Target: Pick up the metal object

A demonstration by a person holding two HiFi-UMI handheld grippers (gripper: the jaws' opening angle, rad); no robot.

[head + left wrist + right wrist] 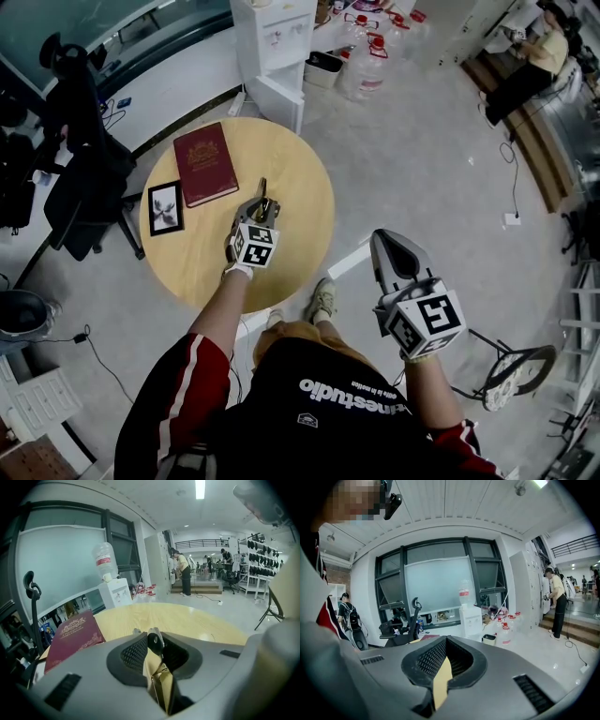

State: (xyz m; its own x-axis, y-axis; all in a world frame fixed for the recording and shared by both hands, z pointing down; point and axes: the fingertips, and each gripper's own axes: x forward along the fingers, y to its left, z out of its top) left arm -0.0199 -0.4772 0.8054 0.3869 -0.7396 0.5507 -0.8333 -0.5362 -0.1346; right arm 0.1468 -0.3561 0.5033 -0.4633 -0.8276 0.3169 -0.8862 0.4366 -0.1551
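In the head view, the left gripper stood over the round table, and the metal object projected forward from its tips. A red book lay ahead of it to the left. The right gripper hung clear of the table. In the left gripper view, the pads were clamped on the metal object. In the right gripper view, the jaws were together with nothing between them.

floor: glossy grey | table: round, wooden | water dispenser: white, beside window | ceiling light: on
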